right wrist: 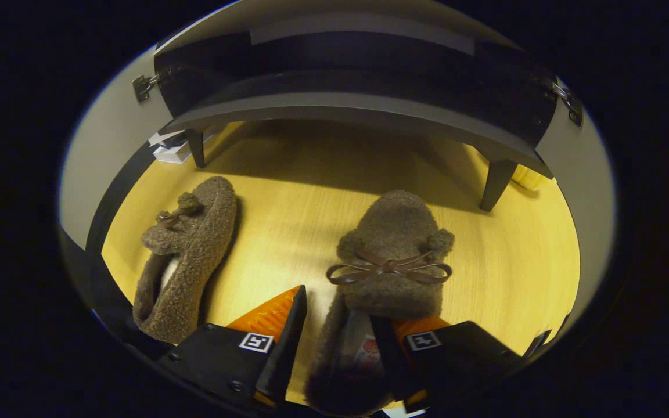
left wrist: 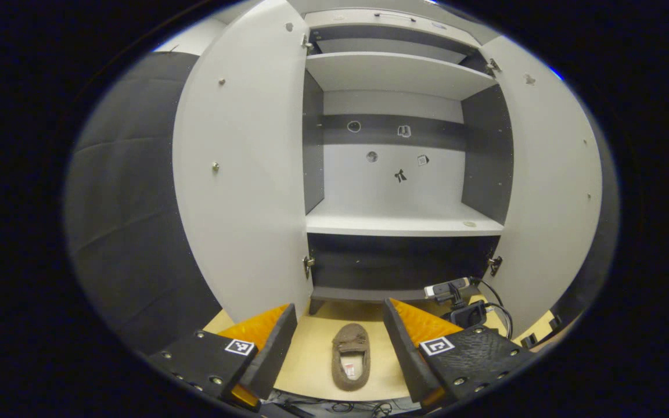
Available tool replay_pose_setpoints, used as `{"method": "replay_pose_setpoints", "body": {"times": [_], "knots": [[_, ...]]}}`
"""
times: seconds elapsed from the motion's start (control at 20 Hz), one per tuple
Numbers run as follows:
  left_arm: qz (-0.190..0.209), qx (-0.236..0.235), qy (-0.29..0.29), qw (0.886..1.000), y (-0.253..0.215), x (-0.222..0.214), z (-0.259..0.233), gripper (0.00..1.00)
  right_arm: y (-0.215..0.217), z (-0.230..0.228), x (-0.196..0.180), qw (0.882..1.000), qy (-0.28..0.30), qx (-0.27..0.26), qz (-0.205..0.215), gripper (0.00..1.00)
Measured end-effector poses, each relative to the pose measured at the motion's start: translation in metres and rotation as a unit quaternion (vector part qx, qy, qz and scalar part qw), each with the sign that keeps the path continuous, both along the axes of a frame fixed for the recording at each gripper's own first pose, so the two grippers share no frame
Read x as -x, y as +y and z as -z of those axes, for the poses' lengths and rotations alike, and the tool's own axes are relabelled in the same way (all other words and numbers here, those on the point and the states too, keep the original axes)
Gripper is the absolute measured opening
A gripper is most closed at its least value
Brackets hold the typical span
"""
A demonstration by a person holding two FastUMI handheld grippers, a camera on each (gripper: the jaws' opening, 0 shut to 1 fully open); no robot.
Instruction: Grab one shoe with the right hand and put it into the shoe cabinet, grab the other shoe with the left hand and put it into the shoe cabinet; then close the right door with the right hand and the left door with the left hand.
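Up front in the left gripper view stood the shoe cabinet (left wrist: 398, 220), smooth pale flat panels on short dark legs, both doors swung wide and the shelves bare. Below it ran a glossy wood-grain floor (right wrist: 288, 232).

Down low, the right gripper (right wrist: 334, 325) was spread wide over the nearer slipper (right wrist: 392, 255), one finger dipped into the heel opening and the other outside the wall, not pinching yet. Honestly I'd close on that heel wall slowly; the fuzzy fleece looked squashy and floppy, so grab deep or it'll slip.

The other slipper (right wrist: 189, 255) lay well apart to the side, tipped over. The left gripper (left wrist: 340, 342) hung spread too, holding nothing. Tiny detail: a thin leathery bow (right wrist: 389, 268) on the toe.
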State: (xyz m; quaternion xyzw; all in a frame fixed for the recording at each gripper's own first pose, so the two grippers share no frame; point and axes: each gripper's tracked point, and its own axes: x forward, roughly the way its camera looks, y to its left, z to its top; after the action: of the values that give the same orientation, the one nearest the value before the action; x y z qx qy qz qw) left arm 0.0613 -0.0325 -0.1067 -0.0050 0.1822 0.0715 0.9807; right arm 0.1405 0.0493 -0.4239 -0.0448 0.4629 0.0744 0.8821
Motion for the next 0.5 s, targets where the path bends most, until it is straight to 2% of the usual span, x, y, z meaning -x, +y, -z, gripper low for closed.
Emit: {"method": "replay_pose_setpoints", "body": {"times": [0.05,0.1,0.15,0.2,0.25,0.3,0.4,0.5], "knots": [[-0.001,0.004,0.003,1.0,-0.003,-0.002,0.001,0.87,-0.004,0.0,-0.002,1.0,-0.001,-0.001,0.006,0.6],[-0.001,0.004,0.006,1.0,-0.006,-0.004,0.003,0.87,-0.003,0.0,-0.002,1.0,0.001,-0.007,0.006,0.38],[0.0,-0.001,0.007,1.0,-0.008,-0.007,0.003,0.87,-0.003,0.0,-0.001,1.0,0.003,-0.01,0.0,0.39],[0.004,-0.007,0.007,1.0,-0.011,-0.007,0.002,0.87,-0.003,0.0,0.0,1.0,0.005,-0.007,-0.009,0.36],[0.01,-0.011,0.005,1.0,-0.015,-0.009,0.001,0.87,-0.008,0.0,-0.002,1.0,0.002,0.004,-0.009,0.39],[0.019,-0.013,0.002,1.0,-0.02,-0.014,-0.001,0.87,-0.006,0.001,-0.002,1.0,0.005,0.007,-0.012,0.22],[0.031,-0.016,-0.001,0.999,-0.027,-0.019,-0.002,0.89,-0.006,-0.003,-0.001,1.0,0.009,-0.004,-0.014,0.22],[0.041,-0.008,-0.01,0.999,-0.034,-0.023,-0.004,0.92,-0.005,-0.005,0.002,0.999,0.03,-0.033,-0.018,0.05]]}}
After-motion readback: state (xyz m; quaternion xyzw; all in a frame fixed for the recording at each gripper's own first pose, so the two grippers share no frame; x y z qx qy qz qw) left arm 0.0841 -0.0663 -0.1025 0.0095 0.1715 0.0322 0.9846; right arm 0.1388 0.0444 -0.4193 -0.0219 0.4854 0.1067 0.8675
